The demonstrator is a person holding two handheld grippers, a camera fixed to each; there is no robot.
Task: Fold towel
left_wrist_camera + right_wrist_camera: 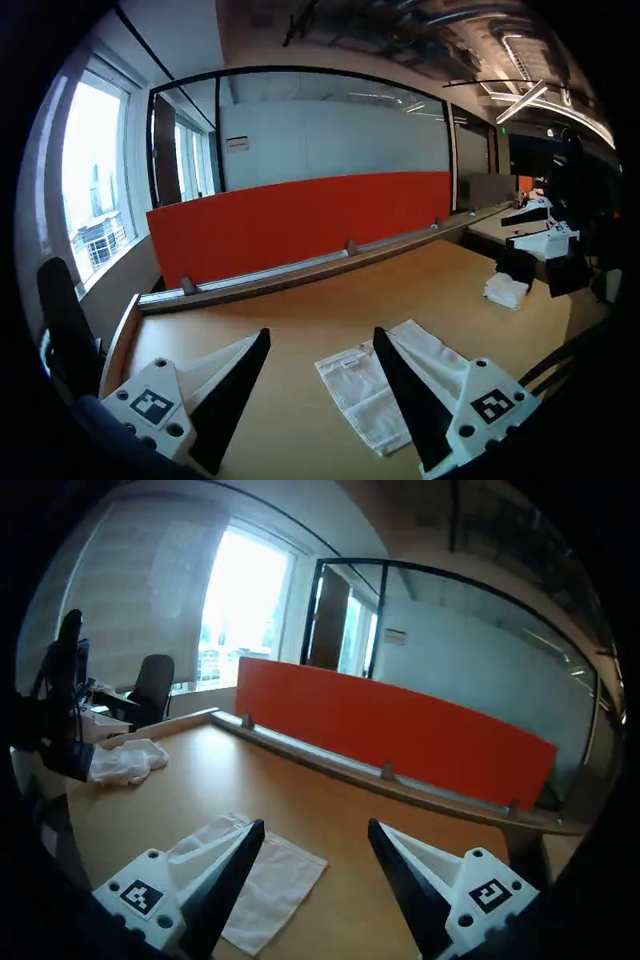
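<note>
The white towel (360, 390) (276, 884) lies spread flat on the wooden tabletop (320, 304) (240, 780), close to its near edge. The left tongs (320, 332) are spread wide and hold nothing, their right finger crossing in front of the cloth. The right tongs (314, 822) gape just as wide and empty, their left finger over the towel's side. A heap of white cloth (506, 290) (128, 764) sits towards a side edge. An orange divider (304, 216) (400, 728) runs along the far edge.

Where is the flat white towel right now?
The flat white cloth towel lies spread on the light wooden desk, lower centre-right in the left gripper view, lower left in the right gripper view, before the orange divider panel.
</note>
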